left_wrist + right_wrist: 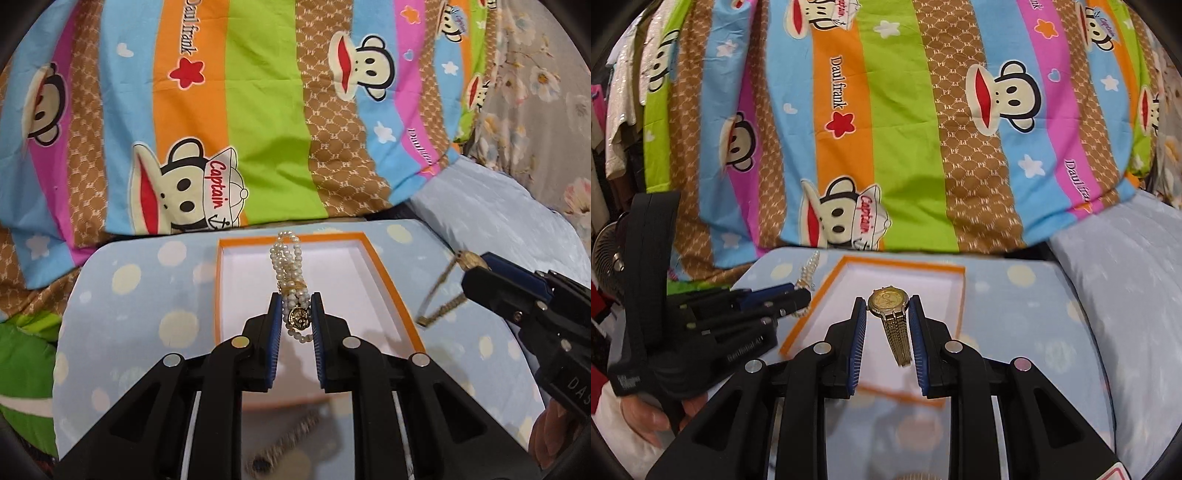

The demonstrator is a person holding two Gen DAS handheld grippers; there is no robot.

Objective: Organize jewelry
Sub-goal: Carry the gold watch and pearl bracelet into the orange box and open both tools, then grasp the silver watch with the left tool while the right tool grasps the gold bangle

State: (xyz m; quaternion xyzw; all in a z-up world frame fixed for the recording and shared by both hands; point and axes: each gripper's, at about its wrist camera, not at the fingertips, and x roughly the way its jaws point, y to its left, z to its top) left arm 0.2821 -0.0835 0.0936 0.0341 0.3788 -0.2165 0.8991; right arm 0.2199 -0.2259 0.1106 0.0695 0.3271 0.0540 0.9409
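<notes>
The multi-strand pearl bracelet with a gold clasp (pixel 291 284) is pinched in the left tongs (pixel 295 314), dangling over the shallow orange-rimmed white box (pixel 384 273). Right tongs (pixel 888 317) are clamped on the gold metal-band wristwatch (pixel 888 301) above that same box. Box sits on a light blue dotted cushion (pixel 147 295).

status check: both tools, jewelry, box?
Left tool shut on pearl bracelet. Right tool shut on gold watch. Both over the open orange box, which is empty. Nothing in the way.
</notes>
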